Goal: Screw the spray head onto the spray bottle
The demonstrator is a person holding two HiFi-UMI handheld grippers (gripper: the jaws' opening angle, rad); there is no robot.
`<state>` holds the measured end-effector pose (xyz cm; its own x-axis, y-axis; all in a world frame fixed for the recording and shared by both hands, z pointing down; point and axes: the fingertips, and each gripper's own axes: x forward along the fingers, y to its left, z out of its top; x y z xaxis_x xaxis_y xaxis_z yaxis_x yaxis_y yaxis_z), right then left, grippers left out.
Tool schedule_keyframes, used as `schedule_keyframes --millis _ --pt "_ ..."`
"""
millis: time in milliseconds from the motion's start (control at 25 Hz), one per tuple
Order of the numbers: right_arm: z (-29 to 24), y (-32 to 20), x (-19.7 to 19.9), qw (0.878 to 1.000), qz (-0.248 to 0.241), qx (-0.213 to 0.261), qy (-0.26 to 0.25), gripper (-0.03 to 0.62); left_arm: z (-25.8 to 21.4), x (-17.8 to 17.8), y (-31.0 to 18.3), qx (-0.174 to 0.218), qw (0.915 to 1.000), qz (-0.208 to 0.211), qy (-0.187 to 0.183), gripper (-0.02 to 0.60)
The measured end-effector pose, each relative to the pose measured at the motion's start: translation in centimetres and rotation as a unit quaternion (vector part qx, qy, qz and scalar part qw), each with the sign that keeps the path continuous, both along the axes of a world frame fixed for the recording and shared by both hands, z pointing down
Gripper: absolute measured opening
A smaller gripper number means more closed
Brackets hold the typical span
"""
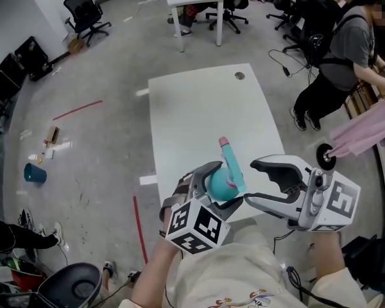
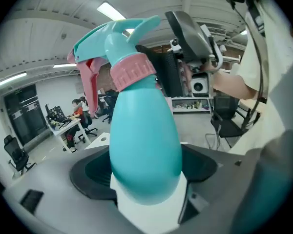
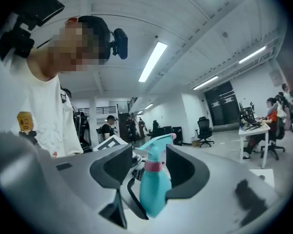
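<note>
A teal spray bottle (image 1: 221, 183) with a pink collar (image 2: 133, 71) and a teal spray head (image 1: 230, 161) sitting on its neck is held up over the near edge of the white table (image 1: 205, 114). My left gripper (image 1: 207, 186) is shut on the bottle's body (image 2: 144, 150), which tilts away from me. My right gripper (image 1: 251, 182) hovers just right of the bottle, its jaws apart. In the right gripper view, the spray head (image 3: 156, 147) shows between the two dark jaws, and the pads do not press on it. The right gripper (image 2: 191, 33) appears behind the head in the left gripper view.
A person in a grey top (image 1: 346, 50) stands at the right. On the floor to the left lie a blue cup (image 1: 34, 173) and red tape lines (image 1: 77, 110). An office chair (image 1: 83, 8) and another white desk (image 1: 196, 2) stand at the back.
</note>
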<state>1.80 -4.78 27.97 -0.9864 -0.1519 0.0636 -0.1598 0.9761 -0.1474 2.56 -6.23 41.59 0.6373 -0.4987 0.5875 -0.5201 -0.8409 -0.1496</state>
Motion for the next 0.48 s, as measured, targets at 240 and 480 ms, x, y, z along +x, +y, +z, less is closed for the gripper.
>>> schedule_keyframes --millis 240,480 --pt "0.4 2.6 -0.4 0.991 -0.126 -0.038 -0.003 0.199 -1.0 1.4 3.7 -0.012 0.9915 0.129 0.009 0.407" --pt "0.5 4.6 -0.7 0.977 -0.205 -0.059 0.019 0.199 -1.7 2.2 5.1 -0.001 0.9845 0.174 -0.022 0.407"
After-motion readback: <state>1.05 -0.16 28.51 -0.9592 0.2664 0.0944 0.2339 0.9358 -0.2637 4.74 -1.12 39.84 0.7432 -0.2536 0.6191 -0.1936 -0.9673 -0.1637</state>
